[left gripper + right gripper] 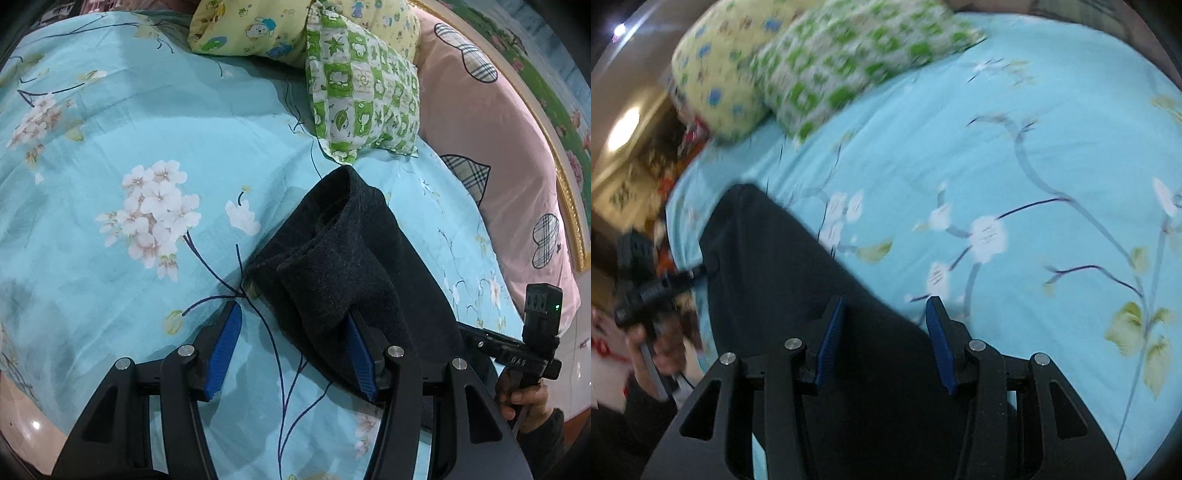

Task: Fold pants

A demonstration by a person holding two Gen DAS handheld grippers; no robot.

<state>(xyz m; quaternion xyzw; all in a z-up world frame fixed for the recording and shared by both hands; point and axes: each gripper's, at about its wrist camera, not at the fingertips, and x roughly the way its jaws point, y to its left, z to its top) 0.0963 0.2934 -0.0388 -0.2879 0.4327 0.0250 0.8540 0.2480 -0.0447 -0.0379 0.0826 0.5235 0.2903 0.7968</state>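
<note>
Floral bedsheet (110, 129) bears unlabelled black pants (351, 258); left gripper (291, 314) and right gripper (884, 306) gape

Right wrist view motion-blurred, pants (798, 295) cut off at bottom edge

Even, soft indoor light; the left wrist view is sharp, the right smeared by motion blur, a lamp (623, 130) glaring at nine o'clock (both rims bend and darken).
</note>
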